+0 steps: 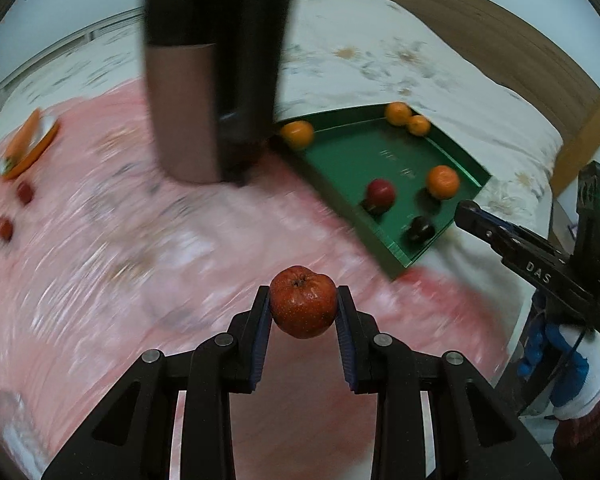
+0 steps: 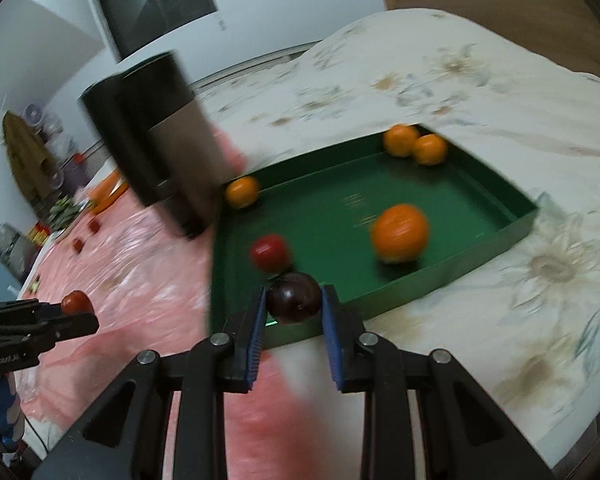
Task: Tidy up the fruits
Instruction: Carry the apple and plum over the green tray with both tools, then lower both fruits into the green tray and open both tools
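Task judged partly done, approx. midway. Green tray (image 2: 516, 216) on bed, holding four oranges: two touching in far corner (image 2: 414, 144), one at far-left wall (image 2: 242, 191), one larger near centre (image 2: 399, 233); also one red fruit (image 2: 270, 252) near front-left wall. Left wrist view suggests a further dark fruit (image 1: 420, 229) at tray's near edge, though possibly the one carried by right gripper; cannot tell. Left gripper (image 1: 303, 306) clamped on speckled red fruit (image 1: 303, 302), calyx end facing cam, pads pressing both sides, carried above pink sheet (image 1: 140, 240), short of tray. Right gripper (image 2: 294, 300) clamped on dark purple-brown fruit (image 2: 294, 298), glossy, round, plum-like, positioned over tray's front wall. Both loads judged en route to tray, not yet released. Still outstanding: two small red fruits (image 1: 14, 210) loose on pink sheet at far left, well apart from tray; orange plate (image 1: 32, 144) further back w/ contents too blurred to ID. Tall dark cylinder w/ tan lower section (image 1: 188, 112) standing on sheet just beside tray's left corner; an obstruction risk for left-side approach. Heavy motion blur on bg. Fruit condition: held red fruit firm, skin intact, small pale speckles; no bruising visible. Sorting by type within tray not evident so far.
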### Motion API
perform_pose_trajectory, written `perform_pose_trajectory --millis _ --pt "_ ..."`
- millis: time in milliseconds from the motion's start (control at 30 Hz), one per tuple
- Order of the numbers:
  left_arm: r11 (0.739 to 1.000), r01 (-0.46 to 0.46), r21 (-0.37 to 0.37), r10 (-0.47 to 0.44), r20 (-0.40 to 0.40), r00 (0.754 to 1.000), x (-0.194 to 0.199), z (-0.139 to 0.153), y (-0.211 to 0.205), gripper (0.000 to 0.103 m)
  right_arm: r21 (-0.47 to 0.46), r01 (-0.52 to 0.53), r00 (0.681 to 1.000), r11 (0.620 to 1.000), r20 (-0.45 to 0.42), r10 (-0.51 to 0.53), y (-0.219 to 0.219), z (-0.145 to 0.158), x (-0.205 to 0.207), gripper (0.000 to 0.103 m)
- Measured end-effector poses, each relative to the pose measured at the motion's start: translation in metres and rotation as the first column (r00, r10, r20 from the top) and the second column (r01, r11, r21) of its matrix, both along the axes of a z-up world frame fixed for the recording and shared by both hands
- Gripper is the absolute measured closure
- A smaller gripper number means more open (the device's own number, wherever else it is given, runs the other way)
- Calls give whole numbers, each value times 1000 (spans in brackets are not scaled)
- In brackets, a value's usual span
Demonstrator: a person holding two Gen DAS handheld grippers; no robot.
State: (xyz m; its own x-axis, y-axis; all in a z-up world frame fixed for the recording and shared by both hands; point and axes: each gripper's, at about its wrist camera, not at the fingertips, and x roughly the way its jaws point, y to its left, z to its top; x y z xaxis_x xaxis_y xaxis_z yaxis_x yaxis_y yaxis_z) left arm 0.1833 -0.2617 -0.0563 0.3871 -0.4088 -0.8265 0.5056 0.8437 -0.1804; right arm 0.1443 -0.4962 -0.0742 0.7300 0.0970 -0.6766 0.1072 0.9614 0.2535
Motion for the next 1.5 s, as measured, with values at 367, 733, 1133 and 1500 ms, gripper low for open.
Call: perform_pose_trajectory --millis 367,733,1133,1500 --pt "993 116 -5 -116 40 992 35 3 -101 76 -73 109 994 991 24 -107 -79 4 29 90" --pt "985 160 55 -164 70 984 63 -13 -163 76 -175 109 993 979 -17 -114 -110 -12 64 90" --pt "989 98 110 -101 21 995 93 -50 -166 76 -216 62 994 974 -72 -79 -108 -34 85 89" --pt "987 91 132 -93 11 996 89 -58 -163 76 -237 48 992 970 -103 -74 -104 -43 88 89"
